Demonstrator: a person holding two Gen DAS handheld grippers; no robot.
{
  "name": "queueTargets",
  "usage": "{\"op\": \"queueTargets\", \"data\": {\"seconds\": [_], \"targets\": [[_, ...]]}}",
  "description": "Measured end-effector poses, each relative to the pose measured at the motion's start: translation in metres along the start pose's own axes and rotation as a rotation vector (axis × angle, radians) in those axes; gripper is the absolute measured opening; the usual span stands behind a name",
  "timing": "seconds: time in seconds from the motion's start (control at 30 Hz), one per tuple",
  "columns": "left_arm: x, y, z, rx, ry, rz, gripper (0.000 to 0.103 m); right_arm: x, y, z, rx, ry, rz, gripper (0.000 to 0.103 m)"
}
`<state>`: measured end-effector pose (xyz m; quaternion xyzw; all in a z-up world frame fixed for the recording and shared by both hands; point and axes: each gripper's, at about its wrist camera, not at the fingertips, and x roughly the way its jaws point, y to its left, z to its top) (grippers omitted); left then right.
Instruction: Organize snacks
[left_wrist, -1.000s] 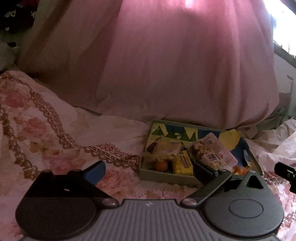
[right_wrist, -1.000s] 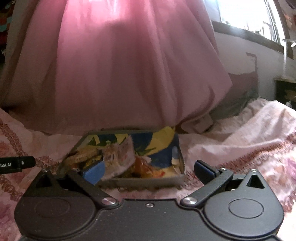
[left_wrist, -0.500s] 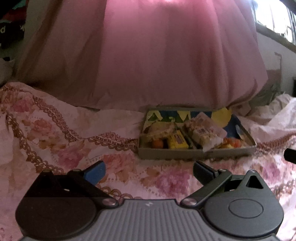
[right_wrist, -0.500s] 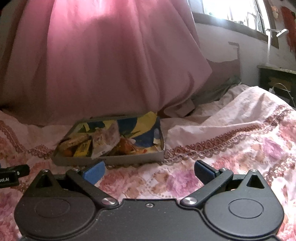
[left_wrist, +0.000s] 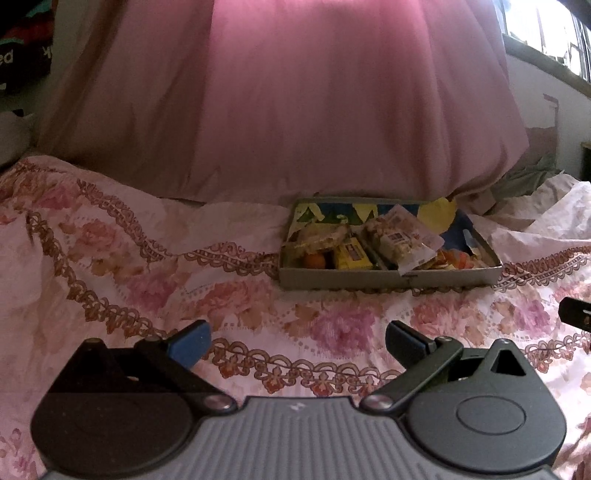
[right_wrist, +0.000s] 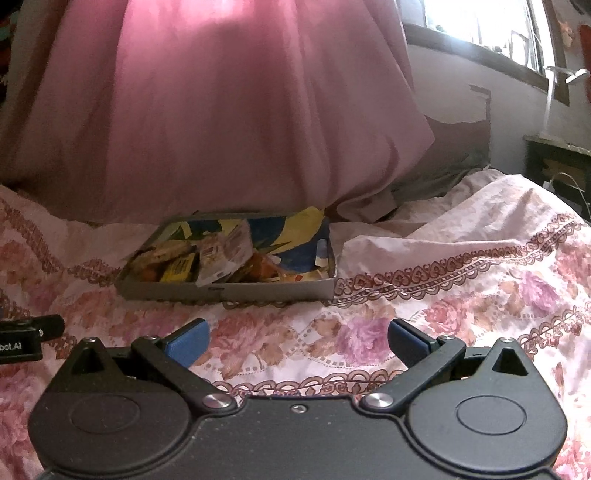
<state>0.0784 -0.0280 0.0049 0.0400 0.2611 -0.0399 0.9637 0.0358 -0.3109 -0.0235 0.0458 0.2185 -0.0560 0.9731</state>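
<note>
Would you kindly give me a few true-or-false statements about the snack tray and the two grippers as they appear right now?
1. The left gripper is open and holds nothing. True.
2. The right gripper is clamped on a yellow packet. False: it is open and empty, and the yellow packet lies in the tray.
3. The tray rests on the floral bedspread. True.
4. The tray is empty. False: several snacks lie in it, among them a clear packet.
5. A pink curtain hangs behind the tray. True.
</note>
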Motion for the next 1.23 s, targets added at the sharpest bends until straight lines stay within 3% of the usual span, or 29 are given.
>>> {"op": "queueTargets", "data": {"seconds": [0.93,1.23], "targets": [[0.0023,-0.0007,-0.0011,0.012,0.016,0.018,0.103,0.0029,-0.0005,-0.0009,0.001,0.009,0.0,0.102],[0.0063,0.0046,-0.0031,-0.002,0.053,0.013,0.103,0.0034,-0.0002,-0.0011,-0.001,0.011,-0.002,0.102]]}}
